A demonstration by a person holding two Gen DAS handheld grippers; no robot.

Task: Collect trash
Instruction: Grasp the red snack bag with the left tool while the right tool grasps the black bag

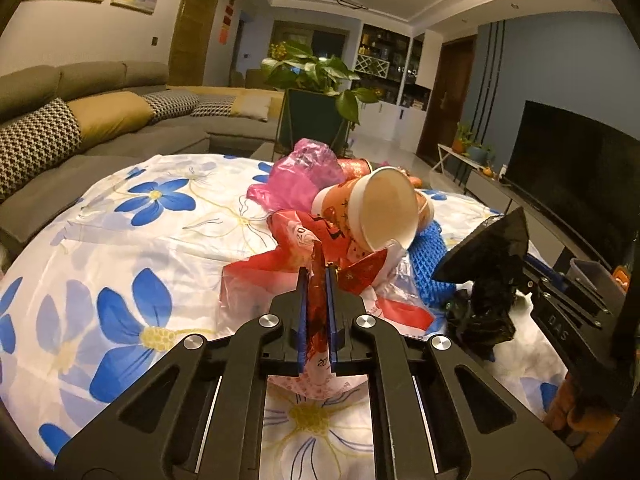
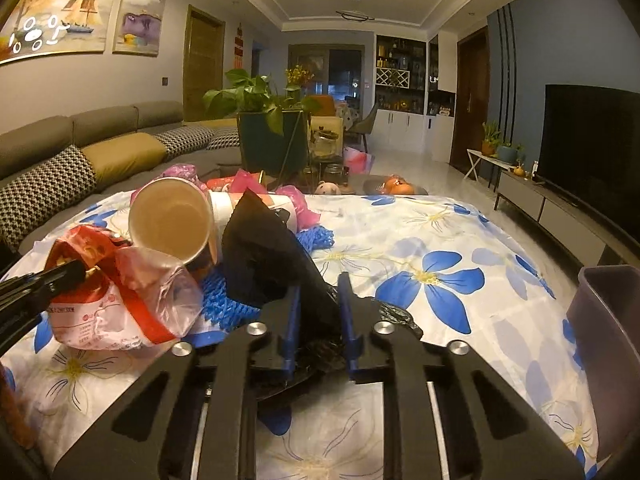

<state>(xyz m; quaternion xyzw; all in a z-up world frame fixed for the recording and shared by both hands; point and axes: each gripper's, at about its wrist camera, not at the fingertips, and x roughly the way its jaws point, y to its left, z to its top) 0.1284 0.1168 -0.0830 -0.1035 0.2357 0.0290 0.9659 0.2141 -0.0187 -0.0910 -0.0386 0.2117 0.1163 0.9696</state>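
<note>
The surface [image 2: 460, 240] carried a white cloth with blue flowers, and the trash lay in one heap on it. The landmark of the heap was the paper cup [image 1: 380, 210], which lay on its side with its open mouth toward the cameras.

A red and clear plastic bag [image 1: 256, 280] lay just in front of the paper cup. It had small printed text on a white label, too small to read; only the digits "20" showed on a fold. The left hand-held gripper [image 1: 317, 276] was pressed together on a red fold of this bag.

A black plastic bag [image 2: 264, 256] stood just right of the paper cup and rose to a point. The right hand-held gripper [image 2: 319, 280] pinched its lower part between the blue pads [image 2: 294, 320].

A pink plastic bag [image 1: 304, 176] lay behind the paper cup, and a blue knitted cloth [image 1: 430, 264] lay under the paper cup's right side.

A grey bin [image 2: 608, 320] stood far right of the paper cup, beside the surface.
</note>
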